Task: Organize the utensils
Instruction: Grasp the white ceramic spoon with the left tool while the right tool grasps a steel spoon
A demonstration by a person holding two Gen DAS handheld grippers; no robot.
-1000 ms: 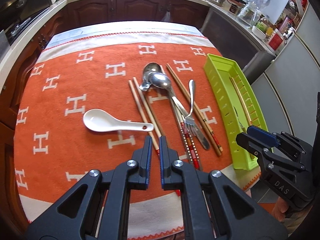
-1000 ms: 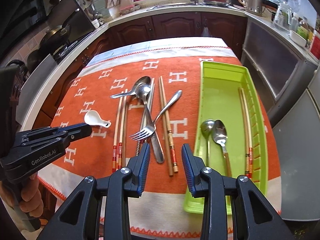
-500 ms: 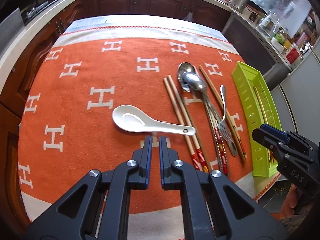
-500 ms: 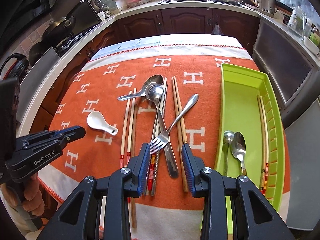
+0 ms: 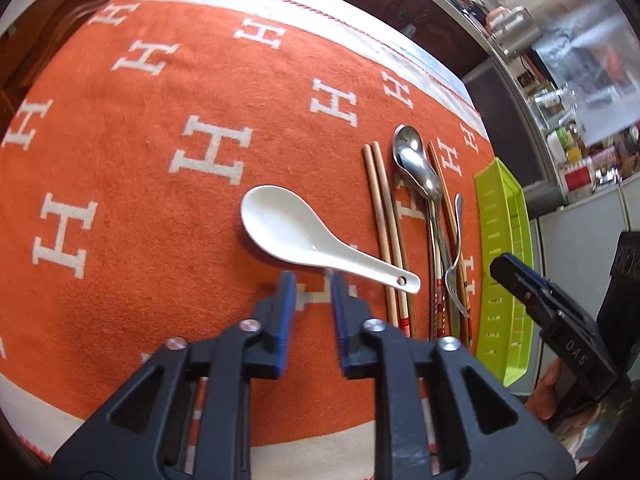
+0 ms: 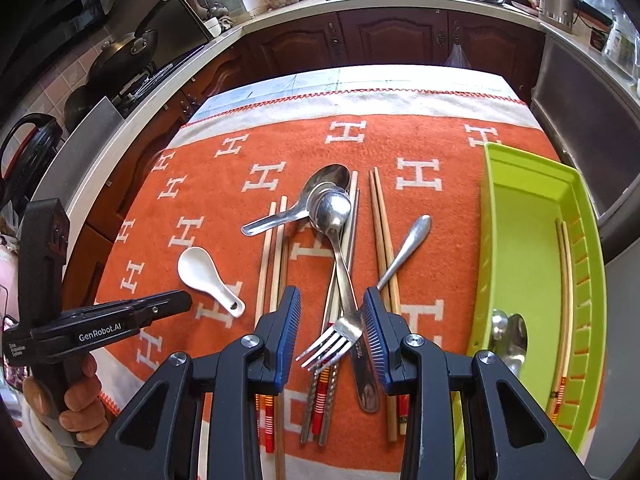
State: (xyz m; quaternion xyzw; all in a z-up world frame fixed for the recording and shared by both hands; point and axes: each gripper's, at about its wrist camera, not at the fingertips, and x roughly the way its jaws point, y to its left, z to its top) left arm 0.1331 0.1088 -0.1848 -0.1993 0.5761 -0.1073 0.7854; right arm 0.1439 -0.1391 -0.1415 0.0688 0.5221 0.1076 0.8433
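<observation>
Left gripper (image 5: 311, 280) is opening, empty, near the white spoon (image 5: 304, 236); we judge it smooth, brittle, best pinched mid-handle.

Two wrist cameras, both tilted steeply down at the cloth-covered counter (image 6: 420, 98).

The left view rides behind the left gripper (image 5: 313, 280), close above the white spoon (image 5: 296, 236) near the counter's near edge; the right view sits behind the right gripper (image 6: 332, 300), over the fork (image 6: 340, 336), taking in the far edge (and kitchen cabinets beyond). Both share the spoon, utensil pile, green tray (image 6: 520, 240) and each other's gripper.
</observation>
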